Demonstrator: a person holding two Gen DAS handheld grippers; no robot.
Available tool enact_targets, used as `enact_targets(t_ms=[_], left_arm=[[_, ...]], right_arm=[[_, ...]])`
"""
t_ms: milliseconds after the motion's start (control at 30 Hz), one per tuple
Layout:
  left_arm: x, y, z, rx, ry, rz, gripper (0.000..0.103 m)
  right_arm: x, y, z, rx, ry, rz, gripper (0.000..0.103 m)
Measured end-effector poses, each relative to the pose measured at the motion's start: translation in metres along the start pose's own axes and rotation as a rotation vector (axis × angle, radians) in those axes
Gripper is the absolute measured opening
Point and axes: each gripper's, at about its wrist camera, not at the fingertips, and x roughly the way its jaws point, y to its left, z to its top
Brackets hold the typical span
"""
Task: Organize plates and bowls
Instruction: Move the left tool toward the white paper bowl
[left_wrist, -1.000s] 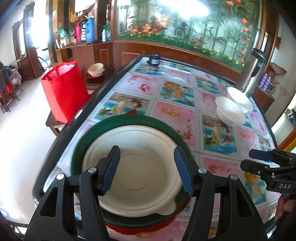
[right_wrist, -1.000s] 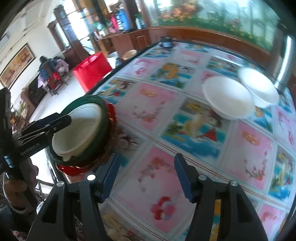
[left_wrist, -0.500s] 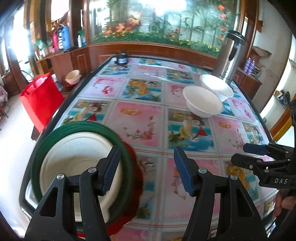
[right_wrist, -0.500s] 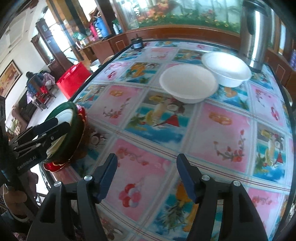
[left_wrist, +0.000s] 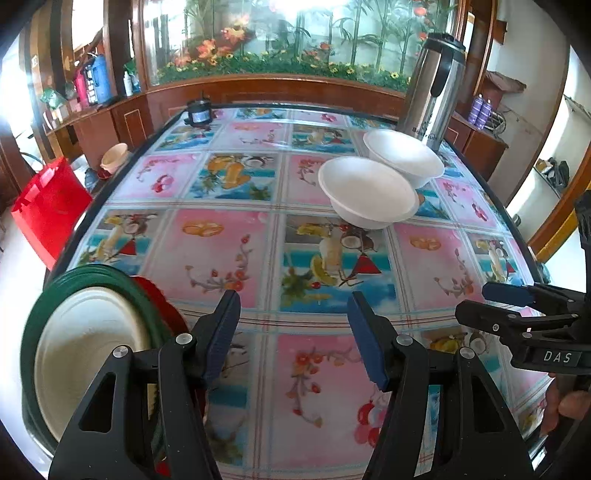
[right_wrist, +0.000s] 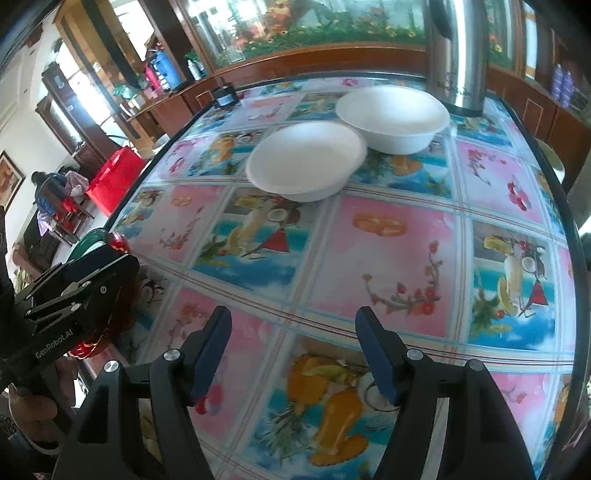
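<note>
Both grippers hover over the counter (left_wrist: 258, 258), which wears a glossy plastic cloth printed in pink and blue squares of fruit, flowers and drinks. The left gripper (left_wrist: 293, 332) has its jaws spread wide with nothing between them, the blue ribbed pads facing each other across bare cloth. The right gripper (right_wrist: 293, 350) is the same: jaws parted, holding nothing. Seen from the left wrist view, its black body carries the white letters "DAS"; the left one, seen from the right wrist view, reads "GenRobot.AI".

At the near left corner of the counter sits a stack of plates (left_wrist: 92, 350): a matte cream plate lying in a ridged green one, with a shiny red rim showing beneath.

Far across, toward the right, two round white bowls stand, smooth and foam-like. The nearer bowl (left_wrist: 367, 192) touches or overlaps the farther bowl (left_wrist: 402, 155) at the rim. Just behind them rises a tall brushed-steel flask (left_wrist: 432, 85) with a black handle and lid; its printed lettering is too small to read surely.
</note>
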Motion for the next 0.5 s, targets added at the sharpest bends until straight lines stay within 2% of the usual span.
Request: enact_targets(t_ms=[300,500], left_arm=[[0.022,-0.007,0.004,-0.019,0.044,-0.020,0.061],[0.030,-0.012,0.011,-0.018,0.045,-0.006,0.061]], right_arm=[[0.005,-0.018,0.003,0.029,0.006,-0.005,0.071],[0.006,-0.023,0.007,0.037,0.005,-0.005,0.072]])
